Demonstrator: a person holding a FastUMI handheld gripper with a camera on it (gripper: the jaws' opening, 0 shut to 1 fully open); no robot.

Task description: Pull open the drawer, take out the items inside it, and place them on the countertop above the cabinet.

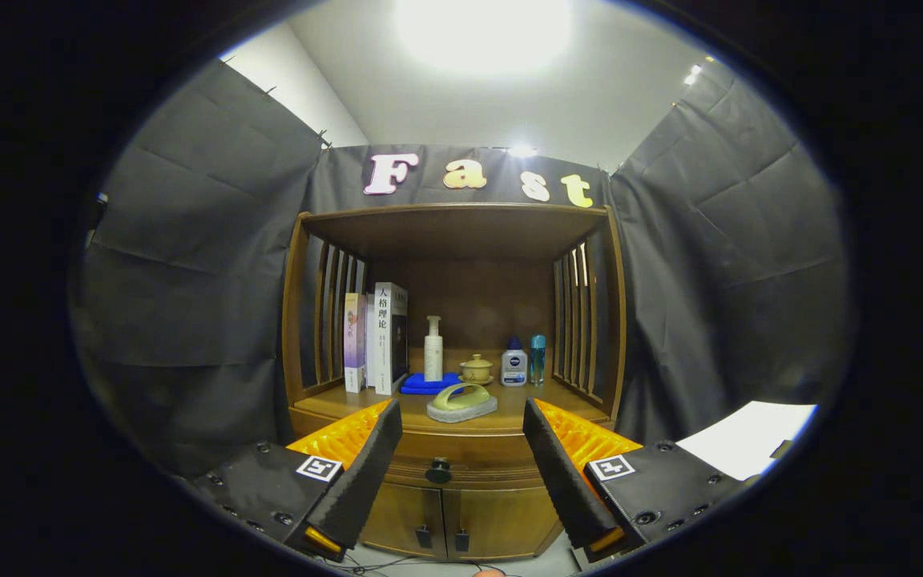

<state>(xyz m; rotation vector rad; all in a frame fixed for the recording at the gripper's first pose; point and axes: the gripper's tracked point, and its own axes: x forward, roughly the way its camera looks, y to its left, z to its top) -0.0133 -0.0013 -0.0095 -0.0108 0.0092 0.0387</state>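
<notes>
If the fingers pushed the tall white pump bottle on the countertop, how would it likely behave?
The pump bottle is tall and narrow, so a push near its top would probably tip it. It stands by the folded blue cloth, which may give uneven footing. Its smooth plastic body looks slippery. The gripper is open, well short of it, fingers flanking the drawer knob.

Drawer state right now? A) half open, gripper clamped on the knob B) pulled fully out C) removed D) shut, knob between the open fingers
D: the drawer sits flush in the cabinet front, its knob untouched, seen between the spread fingers of the gripper.
</notes>
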